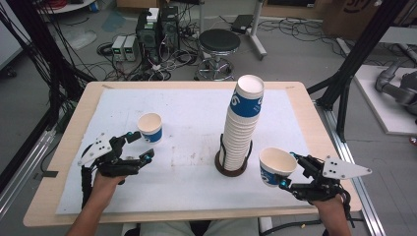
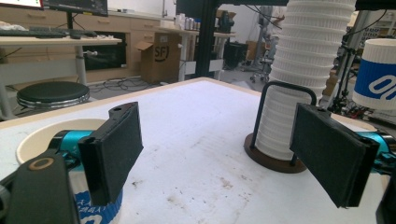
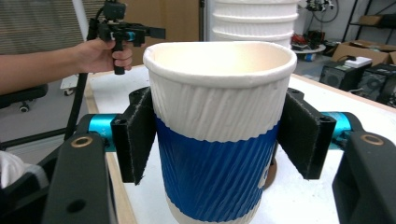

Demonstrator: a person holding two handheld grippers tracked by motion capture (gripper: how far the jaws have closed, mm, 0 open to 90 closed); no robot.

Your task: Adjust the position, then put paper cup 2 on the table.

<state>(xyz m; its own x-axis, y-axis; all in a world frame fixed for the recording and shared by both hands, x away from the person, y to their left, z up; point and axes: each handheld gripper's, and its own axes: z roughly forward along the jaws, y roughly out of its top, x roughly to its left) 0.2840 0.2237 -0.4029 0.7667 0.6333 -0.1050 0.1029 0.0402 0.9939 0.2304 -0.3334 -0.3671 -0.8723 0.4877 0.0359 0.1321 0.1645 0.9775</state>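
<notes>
1 cup (image 3: 219, 135) clamped between right tool (image 3: 219, 140) pads

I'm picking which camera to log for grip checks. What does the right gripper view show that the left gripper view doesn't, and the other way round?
Right gripper view alone: the right gripper's pads pressed on both sides of a blue-and-white paper cup, and the person's other hand holding the left gripper.

Left gripper view alone: the left gripper open on nothing, a second cup standing behind one jaw, and the cup stack's round brown holder.

Both: the tall cup stack and the white table.
</notes>
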